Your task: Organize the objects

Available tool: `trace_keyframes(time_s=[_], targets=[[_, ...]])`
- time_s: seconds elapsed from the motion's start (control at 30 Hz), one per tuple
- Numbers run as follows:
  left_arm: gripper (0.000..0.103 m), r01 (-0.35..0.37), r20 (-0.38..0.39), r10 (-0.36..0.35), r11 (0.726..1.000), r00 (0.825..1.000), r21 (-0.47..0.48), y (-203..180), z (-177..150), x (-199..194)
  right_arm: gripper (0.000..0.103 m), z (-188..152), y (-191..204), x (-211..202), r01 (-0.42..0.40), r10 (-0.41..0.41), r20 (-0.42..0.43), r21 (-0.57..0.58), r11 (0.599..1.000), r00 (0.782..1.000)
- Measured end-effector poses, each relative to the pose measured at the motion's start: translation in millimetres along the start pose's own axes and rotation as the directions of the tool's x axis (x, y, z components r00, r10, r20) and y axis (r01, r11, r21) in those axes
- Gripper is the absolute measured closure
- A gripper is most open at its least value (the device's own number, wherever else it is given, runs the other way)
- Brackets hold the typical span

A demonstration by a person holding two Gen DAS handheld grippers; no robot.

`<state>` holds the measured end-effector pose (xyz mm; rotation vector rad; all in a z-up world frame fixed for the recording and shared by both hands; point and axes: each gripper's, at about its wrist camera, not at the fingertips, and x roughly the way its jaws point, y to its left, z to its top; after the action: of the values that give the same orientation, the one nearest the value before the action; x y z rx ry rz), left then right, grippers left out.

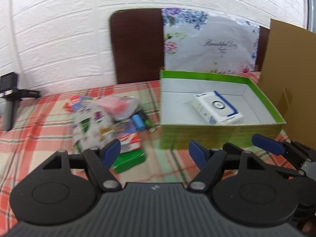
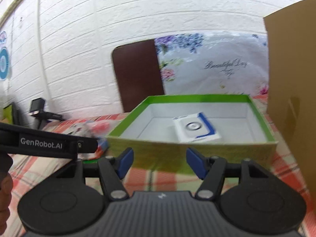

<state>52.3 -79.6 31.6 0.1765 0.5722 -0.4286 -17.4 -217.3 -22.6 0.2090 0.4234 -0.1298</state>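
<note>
From the left wrist, the left gripper (image 1: pixel 154 153) had its jaws open and empty; the pile of small packages (image 1: pixel 110 122) lay on the bench just ahead and left, the green box (image 1: pixel 221 138) to its right.

From the right wrist, the right gripper (image 2: pixel 159 163) was open and empty, facing the box's near wall; the white packet (image 2: pixel 197 130) inside lay flat, long axis slanting rightward.

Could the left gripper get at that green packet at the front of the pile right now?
Probably yes. The left gripper is open with nothing between its fingers, and the green packet lies at the pile's near edge just ahead, with only bare tablecloth in between.
</note>
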Motion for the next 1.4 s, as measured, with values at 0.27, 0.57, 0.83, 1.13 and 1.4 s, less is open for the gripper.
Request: trace_keyframes(time_s=[0.27,0.57,0.83,1.13,1.4], targets=[[0.022,-0.135,-0.017,0.134,0.985,0.991,-0.106,44,-22,-25,0.042,-18,41,3,-0.098,0.096,-0.115,-0.009,0.995,0.989],[0.018,-0.255,-0.056,0.249,0.952,0.967,-0.168,75,-43,-27,0.041,-30,79,-6,-0.147,0.132,-0.148,-0.098,0.984,0.98],[0.018,-0.28,-0.085,0.268,0.94,0.96,-0.195,95,-50,-27,0.041,-38,97,2,-0.169,0.141,-0.187,-0.139,0.976,0.972],[0.018,-0.281,-0.124,0.258,0.933,0.958,-0.227,110,-54,-15,0.041,-41,100,11,-0.159,0.123,-0.212,-0.159,0.975,0.969],[0.018,-0.287,-0.149,0.254,0.918,0.956,-0.273,126,-57,-6,0.042,-28,111,29,-0.173,0.132,-0.212,-0.188,0.967,0.968]])
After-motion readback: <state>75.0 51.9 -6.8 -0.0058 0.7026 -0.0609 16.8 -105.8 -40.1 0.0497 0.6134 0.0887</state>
